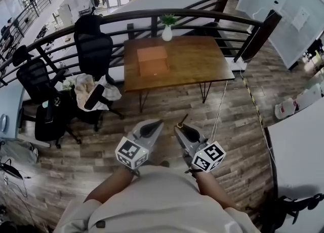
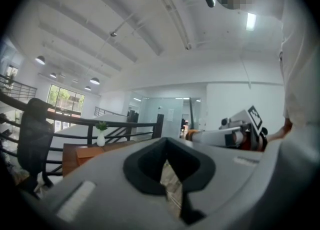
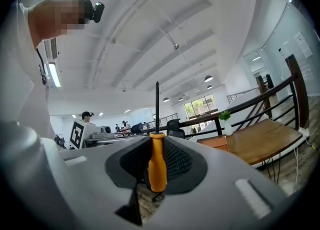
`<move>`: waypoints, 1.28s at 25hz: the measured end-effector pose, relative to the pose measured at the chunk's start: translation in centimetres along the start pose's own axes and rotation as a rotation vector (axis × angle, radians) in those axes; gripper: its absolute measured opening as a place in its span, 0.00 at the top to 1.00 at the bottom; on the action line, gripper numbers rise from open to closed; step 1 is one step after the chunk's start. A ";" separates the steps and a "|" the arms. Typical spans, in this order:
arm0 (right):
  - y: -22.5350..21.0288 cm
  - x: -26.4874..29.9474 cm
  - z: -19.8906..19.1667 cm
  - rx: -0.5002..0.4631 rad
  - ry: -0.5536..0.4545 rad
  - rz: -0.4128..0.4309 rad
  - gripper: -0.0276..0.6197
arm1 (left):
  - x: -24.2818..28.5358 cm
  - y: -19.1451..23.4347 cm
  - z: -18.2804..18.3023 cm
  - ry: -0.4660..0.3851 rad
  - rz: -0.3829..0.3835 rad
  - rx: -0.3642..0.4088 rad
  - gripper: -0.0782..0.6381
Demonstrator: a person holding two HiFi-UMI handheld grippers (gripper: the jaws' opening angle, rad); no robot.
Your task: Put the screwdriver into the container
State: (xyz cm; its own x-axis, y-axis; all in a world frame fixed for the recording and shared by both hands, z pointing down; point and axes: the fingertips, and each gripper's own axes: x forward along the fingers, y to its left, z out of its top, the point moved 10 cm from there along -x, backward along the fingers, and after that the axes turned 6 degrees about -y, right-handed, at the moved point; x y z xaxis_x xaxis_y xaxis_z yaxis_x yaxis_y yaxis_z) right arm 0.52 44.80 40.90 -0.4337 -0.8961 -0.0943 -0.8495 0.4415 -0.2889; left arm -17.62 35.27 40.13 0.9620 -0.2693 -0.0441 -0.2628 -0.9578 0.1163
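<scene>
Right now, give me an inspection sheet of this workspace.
Surface: wooden table by the railing.
Job's things: screwdriver upright in right gripper; container on the table.
Clutter: vase with plant on the table; clothes on office chairs.
Grippers: left gripper empty, tips together; right gripper shut on the screwdriver.
Cables: white cable across the floor beside the table.
Surroundings: wood floor with a striped tape line.

floor: wood planks point(image 1: 238, 125) | wooden table point(image 1: 192, 60) by dark railing point(image 1: 202, 12) | black office chairs point(image 1: 93, 49) left | ceiling lamps point(image 2: 95, 80) lit

No text, label, brand or number can be read anywhere.
</scene>
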 end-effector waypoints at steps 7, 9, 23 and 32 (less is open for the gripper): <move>-2.9 -1.5 0.5 0.019 -0.001 -0.009 0.84 | 3.1 -0.6 -0.4 0.004 0.001 -0.006 0.88; -3.6 -1.7 0.7 0.023 0.000 -0.012 0.84 | 4.0 -0.8 -0.6 0.009 -0.008 -0.010 0.89; -7.0 -0.3 0.9 0.044 0.014 -0.006 0.84 | 7.1 1.6 -1.1 0.014 0.008 -0.021 0.89; -9.2 3.0 1.3 0.046 0.016 -0.009 0.84 | 8.8 5.1 -0.7 0.012 0.006 -0.020 0.89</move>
State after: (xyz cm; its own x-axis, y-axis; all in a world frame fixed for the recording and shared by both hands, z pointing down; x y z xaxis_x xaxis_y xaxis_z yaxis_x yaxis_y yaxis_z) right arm 7.47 37.99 42.02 -0.4312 -0.8990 -0.0762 -0.8388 0.4306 -0.3331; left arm -10.43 28.04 41.08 0.9612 -0.2741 -0.0311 -0.2676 -0.9539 0.1361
